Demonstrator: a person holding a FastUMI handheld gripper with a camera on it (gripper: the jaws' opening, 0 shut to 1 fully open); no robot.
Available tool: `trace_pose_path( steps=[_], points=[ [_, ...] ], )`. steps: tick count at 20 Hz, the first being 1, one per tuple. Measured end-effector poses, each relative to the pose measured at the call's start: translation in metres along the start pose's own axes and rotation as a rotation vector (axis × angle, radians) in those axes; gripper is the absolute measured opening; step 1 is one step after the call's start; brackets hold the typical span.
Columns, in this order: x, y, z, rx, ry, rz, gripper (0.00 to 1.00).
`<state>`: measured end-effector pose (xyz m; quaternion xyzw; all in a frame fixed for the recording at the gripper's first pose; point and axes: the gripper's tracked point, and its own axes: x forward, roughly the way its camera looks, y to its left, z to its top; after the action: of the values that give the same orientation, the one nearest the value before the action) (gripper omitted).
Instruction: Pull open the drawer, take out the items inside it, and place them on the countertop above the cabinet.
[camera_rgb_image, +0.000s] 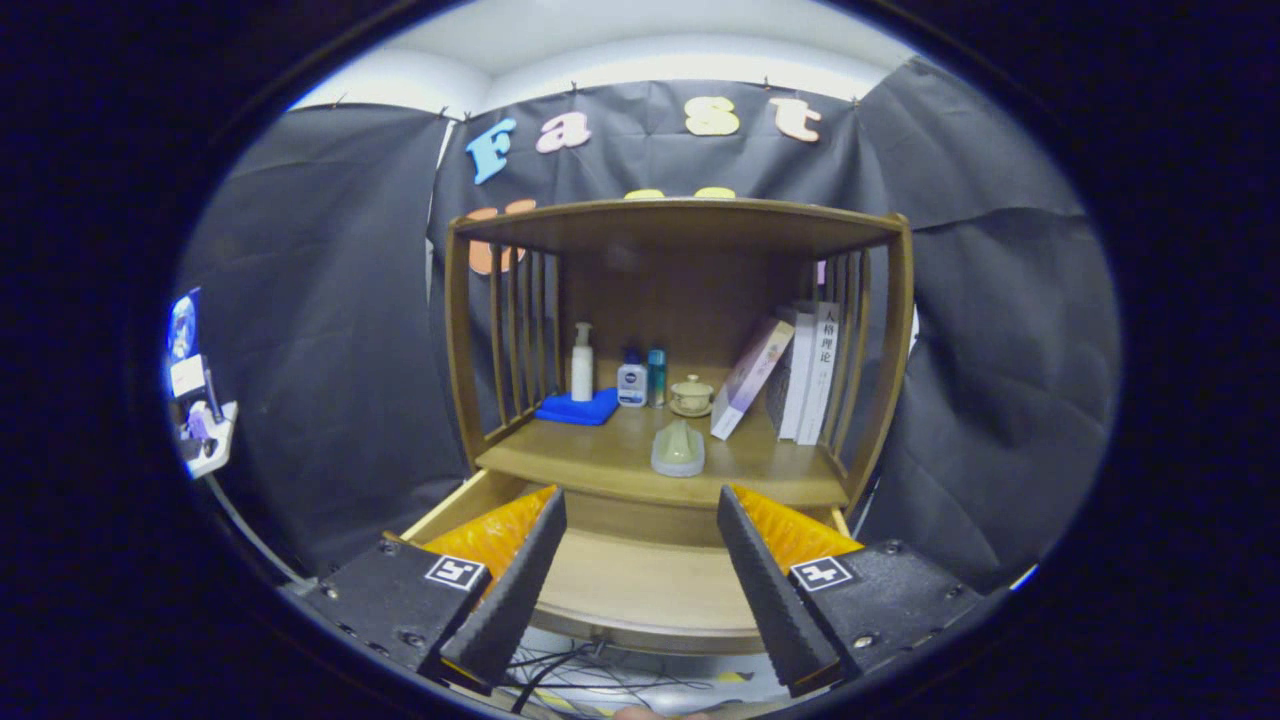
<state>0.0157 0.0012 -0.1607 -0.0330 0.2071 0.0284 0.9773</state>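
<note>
The wooden cabinet's worktop (620, 455) carries a pale green lidded piece (678, 449) near its front edge — behind it a blue cloth (577, 408), a white pump bottle (582, 365), two small bottles (641, 379), a lidded cup (691, 395) and leaning books (790, 375).

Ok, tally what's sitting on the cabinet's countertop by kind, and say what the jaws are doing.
Bottles: 3 (white pump bottle, blue-capped white bottle, teal bottle)
Blue folded cloth: 1
Cream lidded cup: 1
Pale green dome-shaped object: 1
Books: about 3
Total: about 9
Gripper jaws open, holding nothing.
</note>
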Motion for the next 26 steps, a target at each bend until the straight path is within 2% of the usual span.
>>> trace_pose_path(
  steps=[4, 8, 12, 20, 26],
  points=[
    [-0.004, 0.016, -0.046, -0.028, -0.037, 0.019, 0.98],
    [-0.008, 0.026, -0.083, -0.095, -0.067, 0.004, 0.98],
    [-0.009, 0.025, -0.115, -0.08, -0.076, -0.029, 0.98],
    [0.006, 0.03, -0.201, -0.06, 0.028, -0.029, 0.98],
    [0.026, 0.025, -0.238, -0.02, 0.079, -0.062, 0.98]
  ],
)
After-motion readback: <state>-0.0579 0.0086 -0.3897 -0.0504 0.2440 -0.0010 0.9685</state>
